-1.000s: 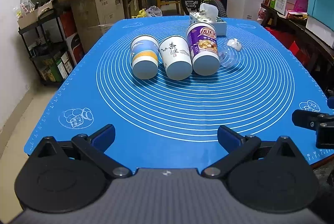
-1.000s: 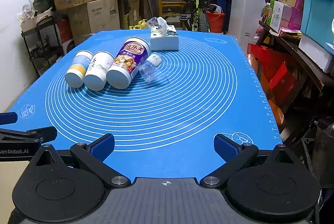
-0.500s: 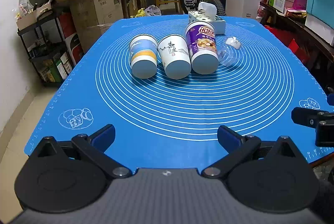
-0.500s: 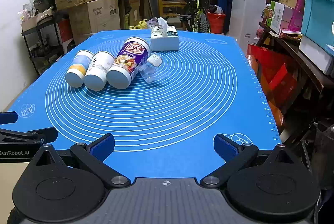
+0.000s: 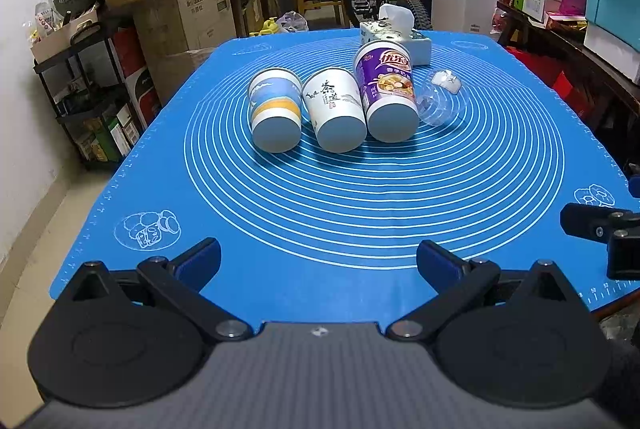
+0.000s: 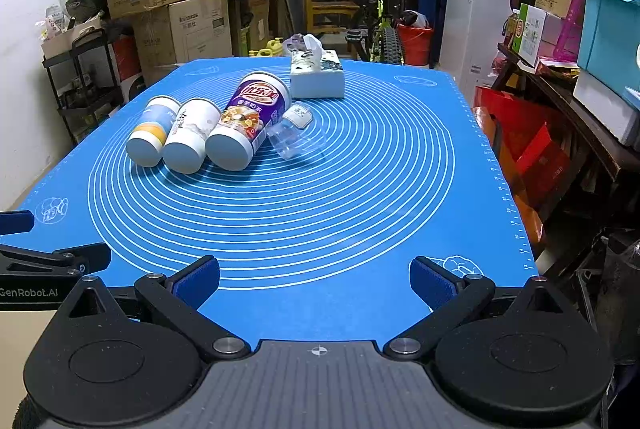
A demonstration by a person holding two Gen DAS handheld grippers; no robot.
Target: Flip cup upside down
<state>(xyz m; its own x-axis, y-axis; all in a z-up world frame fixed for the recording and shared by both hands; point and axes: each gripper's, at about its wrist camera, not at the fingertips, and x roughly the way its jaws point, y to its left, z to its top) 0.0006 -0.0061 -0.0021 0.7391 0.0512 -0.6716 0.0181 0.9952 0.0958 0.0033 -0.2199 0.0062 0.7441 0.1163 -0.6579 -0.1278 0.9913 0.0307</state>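
In the left wrist view, our left gripper point(image 5: 319, 259) stands wide and empty at the near mat edge; three paper cups point(image 5: 334, 117) lie on their sides straight ahead, bases toward us, long axes running away. In the right wrist view, our right gripper point(image 6: 315, 281) is likewise wide and empty; the cups point(image 6: 188, 139) lie ahead-left, so we judge the left nearer, with bare mat point(image 6: 360, 213) between.

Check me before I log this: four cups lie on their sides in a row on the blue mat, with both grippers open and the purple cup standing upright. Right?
Not quite: the purple cup lies on its side too, as the left wrist view shows. The rest holds: left gripper and right gripper are open.
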